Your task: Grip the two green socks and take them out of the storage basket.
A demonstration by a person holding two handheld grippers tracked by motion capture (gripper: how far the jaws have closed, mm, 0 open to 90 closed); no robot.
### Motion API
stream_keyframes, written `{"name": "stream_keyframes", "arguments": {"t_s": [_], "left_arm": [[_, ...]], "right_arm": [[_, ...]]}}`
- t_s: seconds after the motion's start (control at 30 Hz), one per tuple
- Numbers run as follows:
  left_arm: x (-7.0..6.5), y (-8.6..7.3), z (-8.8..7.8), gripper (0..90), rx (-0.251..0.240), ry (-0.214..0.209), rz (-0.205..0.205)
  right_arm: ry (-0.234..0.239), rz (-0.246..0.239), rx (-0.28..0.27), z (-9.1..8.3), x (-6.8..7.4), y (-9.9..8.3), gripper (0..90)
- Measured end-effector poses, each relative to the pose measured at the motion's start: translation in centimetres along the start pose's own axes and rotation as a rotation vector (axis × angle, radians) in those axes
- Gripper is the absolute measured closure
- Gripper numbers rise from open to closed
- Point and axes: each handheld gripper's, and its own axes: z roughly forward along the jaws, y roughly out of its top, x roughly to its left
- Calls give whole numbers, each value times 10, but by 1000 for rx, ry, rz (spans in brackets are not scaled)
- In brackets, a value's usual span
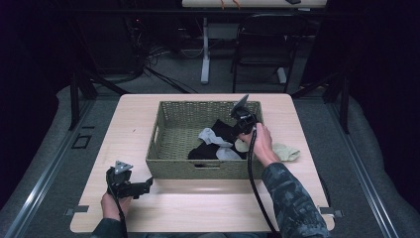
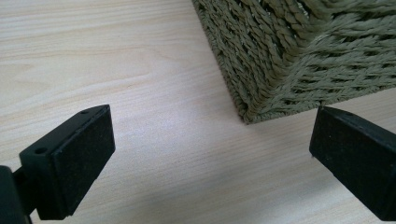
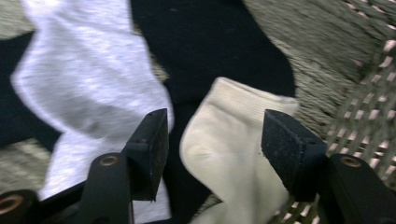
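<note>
The right gripper (image 1: 239, 133) reaches down into the woven basket (image 1: 174, 168) near its 3 o'clock wall, over a heap of socks. In the right gripper view a cream sock (image 3: 223, 154) lies between the two jaws, with its ribbed cuff toward 12 o'clock and its long axis running from there down to 6 o'clock, tilted a little toward 1. The jaws stand about half open, one on each side of the sock's body; the pads do not press on it, with a gap showing on either side. The sock rests on a black sock (image 3: 210, 46), which spreads toward 12 o'clock, and a grey sock (image 3: 88, 79) lies just beside it at 9 to 10 o'clock, passing behind the left jaw.

In the high view another pale sock (image 1: 287, 151) lies on the bench (image 1: 198, 208) outside the basket at 3 o'clock, just past the right hand (image 1: 261, 144).

The left gripper (image 1: 130, 188) rests low over the bench at the basket's 7 o'clock corner. Its jaws stand wide open with nothing between them, only bare bench and the basket's corner ahead.
</note>
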Motion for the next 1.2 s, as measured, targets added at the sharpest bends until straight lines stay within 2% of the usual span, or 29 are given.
{"name": "stream_keyframes", "arguments": {"t_s": [0.1,0.17,0.2,0.23,0.27,0.3,0.33,0.37,0.43,0.6,0.73,0.8,0.93,0.97,1.07,1.17,1.2], "left_arm": [[0,0,0,1,1,-1,1],[0,0,0,1,-4,0,2],[0,0,0,1,-4,1,1],[0,0,0,1,-1,-1,0],[0,0,0,1,-1,0,0],[0,0,0,1,0,-1,0],[0,0,0,1,0,-1,0],[0,0,0,1,-5,1,1],[0,0,0,1,-4,1,1],[0,0,0,1,-4,0,3],[0,0,0,1,-1,-1,1],[0,0,0,1,-1,0,1],[0,0,0,1,-1,-1,1],[0,0,0,1,-1,-1,1],[0,0,0,1,-1,-2,1],[0,0,0,1,-2,-1,1],[0,0,0,1,-1,0,0]], "right_arm": [[-34,0,22,1,0,1,454],[-49,25,14,4,2,1,472],[-56,16,42,4,1,2,475],[-59,35,26,7,3,1,477],[-63,27,49,7,2,1,478],[-69,45,44,10,3,1,479],[-80,39,63,10,3,1,479],[-86,56,55,13,3,1,479],[-87,59,62,14,3,1,479],[-112,52,120,22,4,2,612],[-134,27,141,25,8,3,795],[-124,23,145,24,7,3,863],[-100,7,136,16,6,3,870],[-83,-10,146,11,5,4,870],[-32,-7,113,3,6,3,871],[-4,-36,120,-8,6,4,871],[8,-33,107,-11,6,4,871]]}}
